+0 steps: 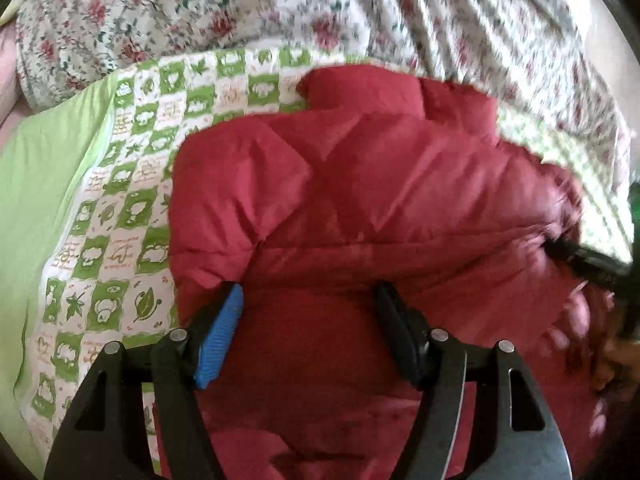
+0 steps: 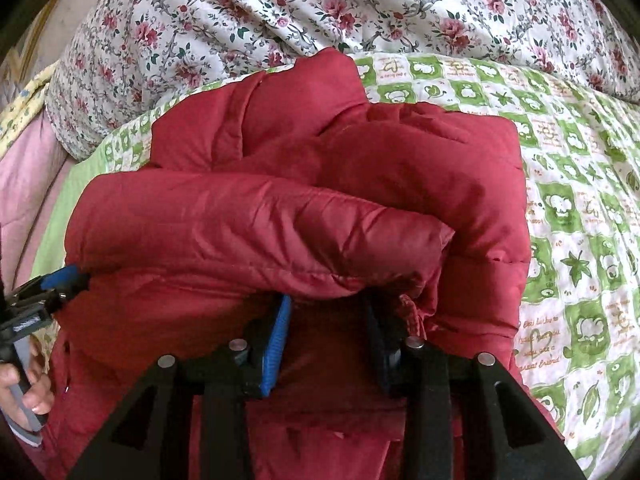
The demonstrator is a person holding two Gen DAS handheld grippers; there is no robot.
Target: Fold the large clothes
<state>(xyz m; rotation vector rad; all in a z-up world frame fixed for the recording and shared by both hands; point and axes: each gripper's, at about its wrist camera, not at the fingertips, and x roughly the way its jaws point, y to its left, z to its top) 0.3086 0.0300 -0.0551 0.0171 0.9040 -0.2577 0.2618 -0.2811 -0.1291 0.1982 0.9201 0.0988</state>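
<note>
Red jacket [image 2: 280,200] on "great friend" quilt [image 2: 560,280]

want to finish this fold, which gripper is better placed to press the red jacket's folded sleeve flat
Right, probably. The right gripper sits open directly under the folded sleeve of the red jacket. The left gripper, also open, is at the jacket's left edge.

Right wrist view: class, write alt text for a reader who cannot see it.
A puffy dark red padded jacket, folded over on itself, fills the view on a green-and-white checked quilt. The right gripper, jaws apart, presses against its near edge. A rose-patterned floral duvet lies behind.
</note>
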